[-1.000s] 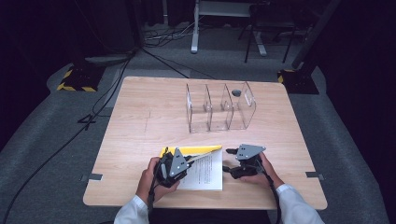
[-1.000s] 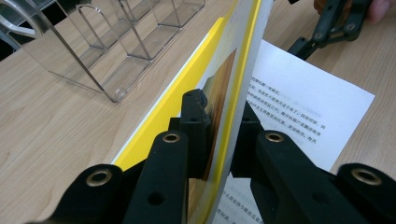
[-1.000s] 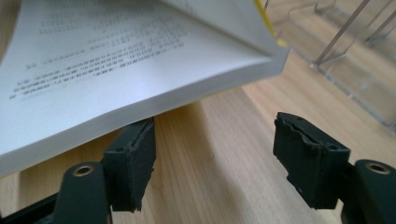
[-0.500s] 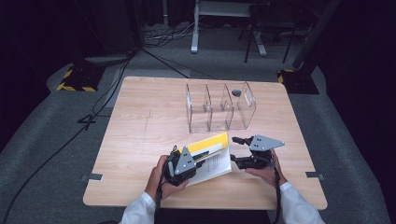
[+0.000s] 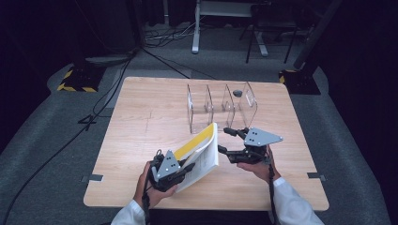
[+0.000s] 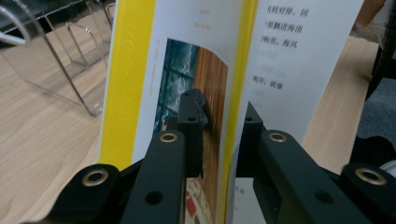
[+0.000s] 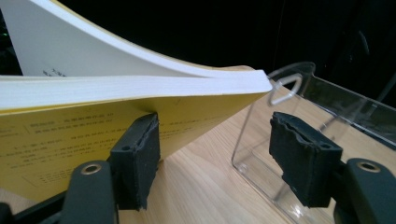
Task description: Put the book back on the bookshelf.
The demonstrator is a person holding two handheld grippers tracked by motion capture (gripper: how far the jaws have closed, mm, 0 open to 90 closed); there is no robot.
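A paperback book (image 5: pixel 202 152) with a yellow cover and white pages stands tilted up off the table, opened slightly. My left gripper (image 5: pixel 189 165) is shut on its lower part; in the left gripper view the jaws (image 6: pixel 222 109) pinch the front cover and first pages of the book (image 6: pixel 187 56). My right gripper (image 5: pixel 224 139) hovers open just right of the book's free edge. In the right gripper view the book (image 7: pixel 140 88) lies beyond the left pad (image 7: pixel 140 154), not pressed. These jaws (image 7: pixel 215 126) have just been closing a little with nothing gripped.
A clear acrylic divider rack (image 5: pixel 220 105) stands upright behind the book, also close ahead in the right gripper view (image 7: pixel 299 84). A small dark object (image 5: pixel 237 93) lies by the rack's far end. The wooden table (image 5: pixel 141 122) has bare room on the left.
The book went from lying flat to tilted up on its edge, lifted by the left gripper. The right gripper rose off the table and drew slightly right.
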